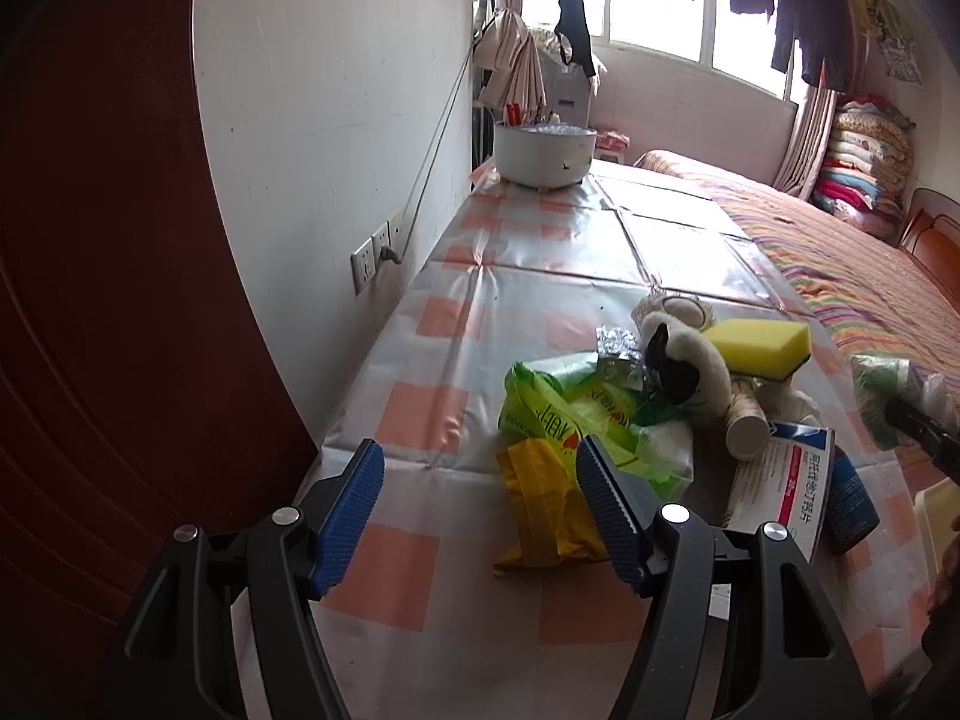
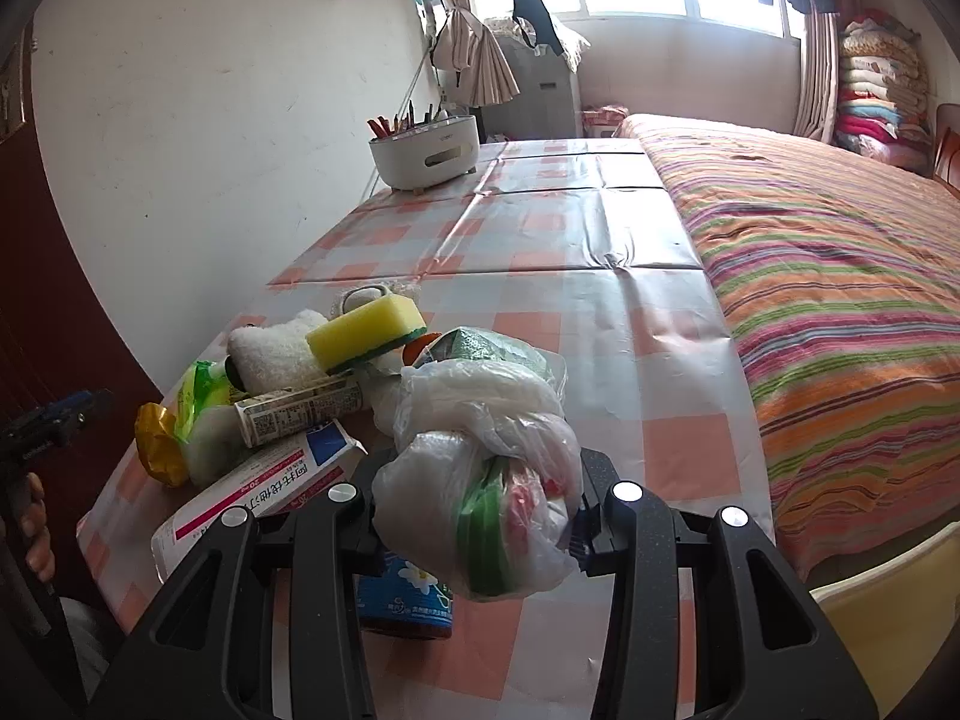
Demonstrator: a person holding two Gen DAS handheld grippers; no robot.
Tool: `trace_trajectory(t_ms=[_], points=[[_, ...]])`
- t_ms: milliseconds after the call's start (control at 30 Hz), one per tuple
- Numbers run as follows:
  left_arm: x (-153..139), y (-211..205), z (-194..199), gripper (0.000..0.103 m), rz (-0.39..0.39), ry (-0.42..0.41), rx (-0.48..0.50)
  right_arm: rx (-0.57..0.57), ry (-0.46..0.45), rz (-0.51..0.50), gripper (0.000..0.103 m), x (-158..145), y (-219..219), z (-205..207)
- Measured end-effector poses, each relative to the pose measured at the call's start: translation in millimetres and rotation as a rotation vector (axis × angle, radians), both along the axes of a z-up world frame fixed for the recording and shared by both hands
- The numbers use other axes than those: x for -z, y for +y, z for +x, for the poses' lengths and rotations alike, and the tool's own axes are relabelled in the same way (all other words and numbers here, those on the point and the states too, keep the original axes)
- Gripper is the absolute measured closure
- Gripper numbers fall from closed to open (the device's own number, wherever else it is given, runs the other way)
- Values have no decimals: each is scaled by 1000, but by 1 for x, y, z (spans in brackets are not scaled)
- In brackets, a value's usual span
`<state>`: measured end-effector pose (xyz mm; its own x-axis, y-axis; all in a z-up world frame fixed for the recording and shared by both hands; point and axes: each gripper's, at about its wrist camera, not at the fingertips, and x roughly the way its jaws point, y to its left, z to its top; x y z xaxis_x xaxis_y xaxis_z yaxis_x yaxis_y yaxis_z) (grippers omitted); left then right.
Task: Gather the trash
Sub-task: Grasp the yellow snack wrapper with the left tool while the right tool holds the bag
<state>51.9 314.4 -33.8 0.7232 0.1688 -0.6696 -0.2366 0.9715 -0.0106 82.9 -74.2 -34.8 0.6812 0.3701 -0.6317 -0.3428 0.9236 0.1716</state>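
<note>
Checked orange-and-grey oilcloth covers the table (image 2: 600, 300) beside a striped bed (image 2: 840, 270). One knotted clear plastic bag (image 2: 480, 480), stuffed with green and red scraps, is lifted above the near edge, pinched in the right gripper (image 2: 477, 531). Behind lie one yellow sponge (image 2: 360, 336) and one white medicine box (image 2: 270, 480) with Chinese print reading "20 mg". Left gripper (image 1: 480, 516) hangs wide open, empty, beside one yellow wrapper (image 1: 540, 504).

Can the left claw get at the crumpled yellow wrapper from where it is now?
Probably yes. The left claw is open, and the yellow wrapper lies at the near edge of the pile beside its right finger, with nothing on top of it.
</note>
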Motion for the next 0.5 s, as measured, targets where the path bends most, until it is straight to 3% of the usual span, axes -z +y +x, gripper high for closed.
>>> trace_trajectory(t_ms=[333,500], points=[[34,-8,24,38,-90,129,73,-11,-24,24,63,-5,-2,-14],[42,-7,31,38,-113,113,43,-7,-39,35,63,-9,-7,-17]])
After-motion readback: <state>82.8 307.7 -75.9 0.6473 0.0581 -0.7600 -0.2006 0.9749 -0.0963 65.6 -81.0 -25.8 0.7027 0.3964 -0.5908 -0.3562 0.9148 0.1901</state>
